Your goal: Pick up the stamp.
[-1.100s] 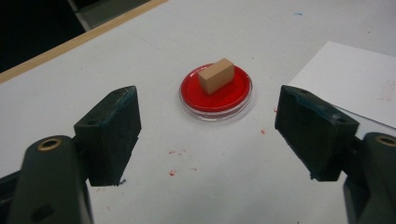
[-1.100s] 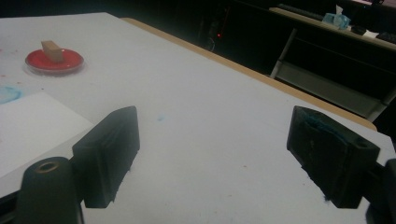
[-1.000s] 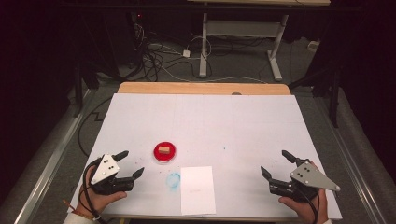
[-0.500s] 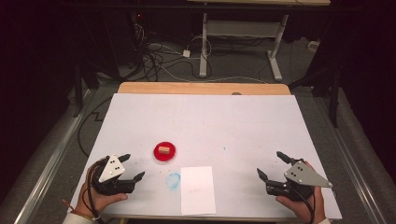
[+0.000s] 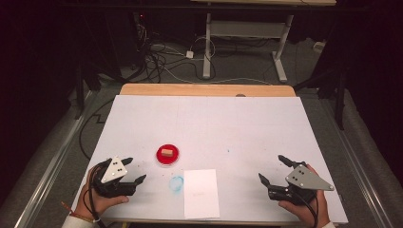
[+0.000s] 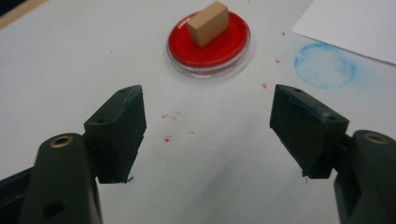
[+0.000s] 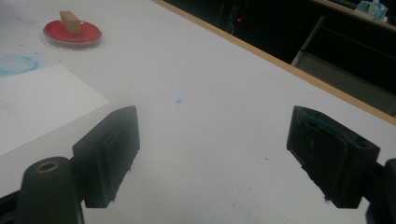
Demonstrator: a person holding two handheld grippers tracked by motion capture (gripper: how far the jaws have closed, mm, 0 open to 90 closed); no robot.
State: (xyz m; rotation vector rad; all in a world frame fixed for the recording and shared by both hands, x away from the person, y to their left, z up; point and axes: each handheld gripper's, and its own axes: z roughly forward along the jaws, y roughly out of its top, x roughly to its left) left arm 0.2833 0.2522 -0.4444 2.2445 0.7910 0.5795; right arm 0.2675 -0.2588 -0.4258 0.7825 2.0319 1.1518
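From above, the left gripper point(image 5: 132, 172) sits at the near left of the white table point(image 5: 209, 118), held in a hand point(image 5: 102, 199), its jaws spread with nothing between them; they have just closed a little. Ahead of it, apart from the jaws, stands a red dish point(image 5: 168, 155) with a small tan block point(image 5: 167, 152) lying on it. The right gripper point(image 5: 274, 169) is at the near right, well apart from the dish, jaws wide and empty. A white sheet point(image 5: 201, 194) lies at the near edge between the two, and a faint blue ring point(image 5: 176, 184) marks the table just beside the sheet's left edge.

The left gripper view brings detail the high view lacks: the block point(image 6: 208, 23) sits tilted on the dish point(image 6: 209, 43), small red specks point(image 6: 173, 126) dot the table between the jaws, and the blue ring point(image 6: 324, 65) looks like a smudged stain, though it may be a print. The right gripper view adds the table's far wooden edge point(image 7: 299, 69) and shows the dish point(image 7: 72, 31) far off at upper left, with a blue dot point(image 7: 179, 100) on bare table ahead of the jaws.
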